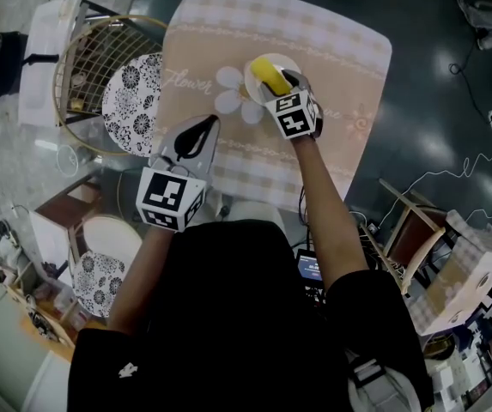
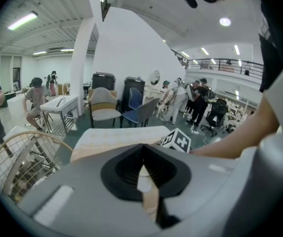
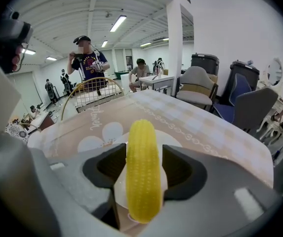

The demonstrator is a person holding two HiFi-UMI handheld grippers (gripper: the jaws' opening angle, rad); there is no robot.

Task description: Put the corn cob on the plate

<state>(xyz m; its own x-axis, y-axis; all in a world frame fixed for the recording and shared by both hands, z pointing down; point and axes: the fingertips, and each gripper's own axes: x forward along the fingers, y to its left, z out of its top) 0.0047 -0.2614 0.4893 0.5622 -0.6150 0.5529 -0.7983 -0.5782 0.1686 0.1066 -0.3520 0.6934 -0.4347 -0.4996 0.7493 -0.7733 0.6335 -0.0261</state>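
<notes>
Corn cob (image 3: 142,167): gripped by its sides in your right gripper (image 3: 143,154), over the plate (image 3: 172,136).
Left gripper (image 2: 142,154): jaws together, empty.
Remaining: likely set it down and let go.

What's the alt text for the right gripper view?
A yellow corn cob is gripped between the tongs of the right gripper, over a white plate on a checked tablecloth with a flower print. Behind are a wire basket, chairs and people in a large hall.
</notes>
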